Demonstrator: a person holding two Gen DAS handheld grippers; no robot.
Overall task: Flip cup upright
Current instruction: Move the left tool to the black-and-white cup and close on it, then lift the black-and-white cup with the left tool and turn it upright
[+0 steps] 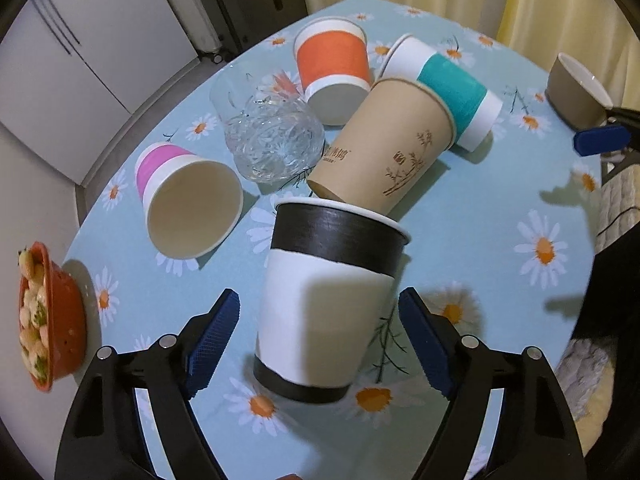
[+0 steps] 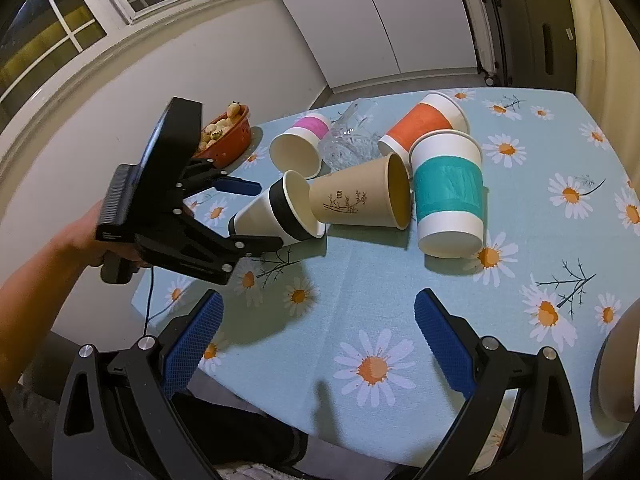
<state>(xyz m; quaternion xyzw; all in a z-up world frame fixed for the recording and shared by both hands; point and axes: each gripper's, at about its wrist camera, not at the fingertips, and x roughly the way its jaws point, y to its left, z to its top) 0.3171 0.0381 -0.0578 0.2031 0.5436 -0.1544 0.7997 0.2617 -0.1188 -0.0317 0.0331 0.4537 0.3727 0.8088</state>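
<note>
The left tongs [image 1: 319,340] are spread wide around the black cup [image 1: 324,296], one blue pad on each side with a gap showing to the cup wall, so they hold nothing. In the right wrist view the same tongs [image 2: 256,216] reach in from the tabletop's left edge, and the black cup [image 2: 280,212] lies tilted on its side there, its mouth turned toward the middle of the tabletop [image 2: 360,280].

The brown cup [image 1: 384,148] lies on its side directly beyond the black cup, its base touching or just at the black cup's rim, so it crowds the way ahead. Behind it the teal cup [image 1: 452,92] leans against its mouth end. The orange cup [image 1: 332,68] lies farther back, the glass [image 1: 268,136] on its side to the left of the brown cup, and the pink cup [image 1: 188,196] on its side, mouth facing the camera, nearer the left edge. A red bowl [image 1: 60,320] of food sits at the left edge, and a grey bowl [image 1: 576,92] at the far right edge.

The right tongs [image 2: 318,340] hang wide and empty over the near edge, well apart from the cups.
</note>
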